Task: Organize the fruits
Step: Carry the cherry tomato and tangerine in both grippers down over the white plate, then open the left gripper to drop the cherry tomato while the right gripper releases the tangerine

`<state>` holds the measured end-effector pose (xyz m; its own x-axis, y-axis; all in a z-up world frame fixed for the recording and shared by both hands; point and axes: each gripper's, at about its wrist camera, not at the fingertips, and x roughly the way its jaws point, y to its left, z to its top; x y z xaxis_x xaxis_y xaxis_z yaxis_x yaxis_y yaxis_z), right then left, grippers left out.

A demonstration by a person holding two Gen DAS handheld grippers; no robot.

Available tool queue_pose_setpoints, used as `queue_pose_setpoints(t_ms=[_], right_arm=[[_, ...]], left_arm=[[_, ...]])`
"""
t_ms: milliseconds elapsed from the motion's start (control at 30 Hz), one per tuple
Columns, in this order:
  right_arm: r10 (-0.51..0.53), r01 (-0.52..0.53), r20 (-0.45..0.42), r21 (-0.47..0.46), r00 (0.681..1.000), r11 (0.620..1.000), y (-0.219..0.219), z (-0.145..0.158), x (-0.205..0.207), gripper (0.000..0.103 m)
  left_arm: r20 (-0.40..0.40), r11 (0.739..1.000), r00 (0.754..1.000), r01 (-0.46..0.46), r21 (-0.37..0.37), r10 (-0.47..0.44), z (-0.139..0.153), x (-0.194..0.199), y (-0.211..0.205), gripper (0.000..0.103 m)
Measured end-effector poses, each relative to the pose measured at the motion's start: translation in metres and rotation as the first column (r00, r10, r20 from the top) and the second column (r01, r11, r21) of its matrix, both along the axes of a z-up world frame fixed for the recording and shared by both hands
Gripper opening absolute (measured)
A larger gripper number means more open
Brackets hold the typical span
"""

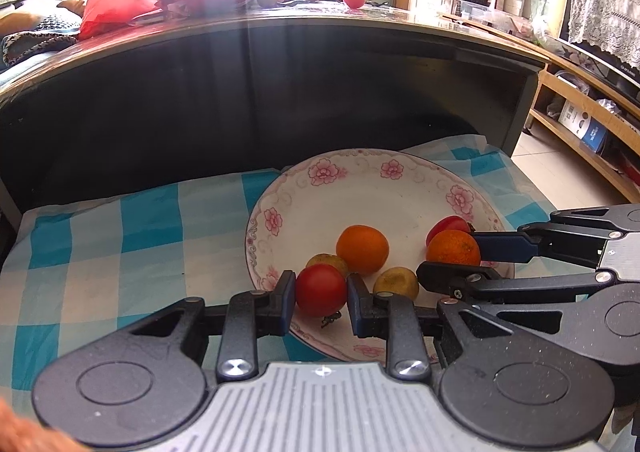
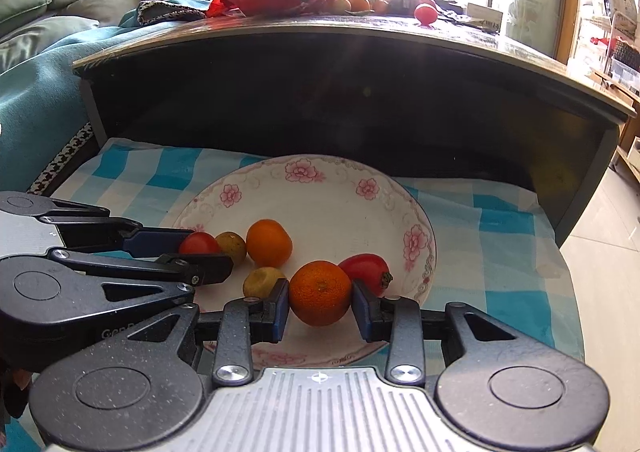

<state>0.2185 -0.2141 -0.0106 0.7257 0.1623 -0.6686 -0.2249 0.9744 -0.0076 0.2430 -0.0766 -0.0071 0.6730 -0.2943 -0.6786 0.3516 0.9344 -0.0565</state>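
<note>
The round white plate (image 1: 400,188) with pink flower prints looks like glazed ceramic, smooth and glossy. Under it lies a soft, matt blue-and-white checked cloth (image 1: 120,236), lightly creased. The red tomato (image 1: 320,289) in the left claw (image 1: 321,294) has a taut, shiny skin; the orange mandarin (image 2: 320,292) in the right claw (image 2: 320,302) is dimpled and duller. Both claws are matt black plastic, finely speckled, with bright metal screws. The far dark table top (image 1: 360,18) gleams, polished.
</note>
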Motion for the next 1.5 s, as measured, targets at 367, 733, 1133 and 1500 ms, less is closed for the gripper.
queue_pose_setpoints(t_ms=[367, 733, 1133, 1500], right_arm=[[0.025, -0.025, 0.020, -0.026, 0.999, 0.999, 0.000, 0.000, -0.001, 0.031], [0.020, -0.020, 0.025, -0.015, 0.999, 1.000, -0.002, 0.004, -0.005, 0.033], [-0.015, 0.013, 0.054, 0.026, 0.998, 1.000, -0.011, 0.020, -0.014, 0.034], [-0.028, 0.027, 0.017, 0.066, 0.999, 0.997, -0.012, 0.027, -0.047, 0.037]], left_arm=[[0.006, 1.000, 1.000, 0.020, 0.010, -0.020, -0.001, -0.002, 0.000, 0.037], [0.014, 1.000, 1.000, 0.017, 0.011, -0.017, 0.003, -0.004, 0.002, 0.040], [0.025, 1.000, 0.999, 0.020, 0.002, -0.020, 0.014, -0.012, 0.004, 0.041], [0.028, 1.000, 1.000, 0.013, 0.014, -0.013, 0.030, -0.033, 0.025, 0.041]])
